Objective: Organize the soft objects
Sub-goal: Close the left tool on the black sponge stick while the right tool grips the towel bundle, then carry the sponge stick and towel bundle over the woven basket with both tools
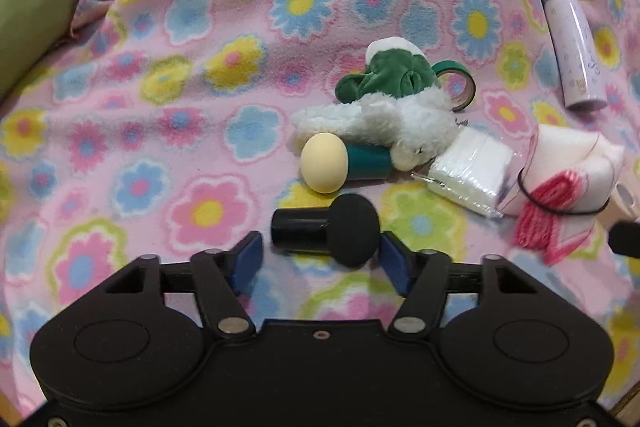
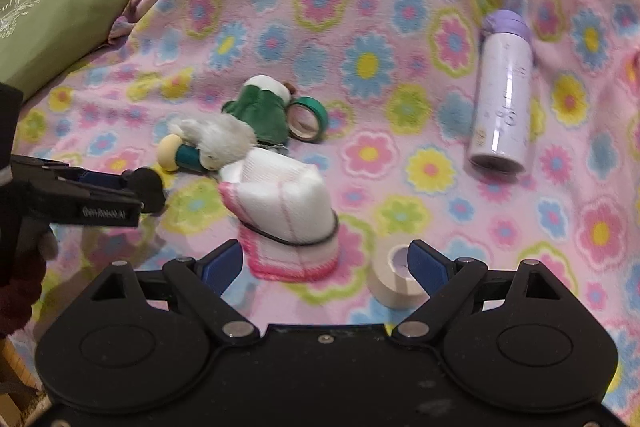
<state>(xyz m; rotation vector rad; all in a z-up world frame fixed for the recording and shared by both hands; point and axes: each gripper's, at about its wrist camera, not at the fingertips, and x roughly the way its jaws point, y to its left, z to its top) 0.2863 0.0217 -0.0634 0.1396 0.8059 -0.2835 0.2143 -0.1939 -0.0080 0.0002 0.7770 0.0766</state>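
The black mushroom-shaped sponge puff (image 1: pixel 326 233) lies on the flowered fleece blanket (image 1: pixel 160 107) between the wide-open, empty left gripper (image 1: pixel 320 259), looking light and squashy, best pinched at its stiffer cylindrical handle, while the right gripper (image 2: pixel 326 267) gapes empty nearby.

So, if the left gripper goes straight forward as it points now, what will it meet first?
Most likely the black puff applicator: it lies on the blanket right ahead of the open left gripper, between its fingertips. Behind it lies the yellow-headed applicator. Depth is hard to judge.
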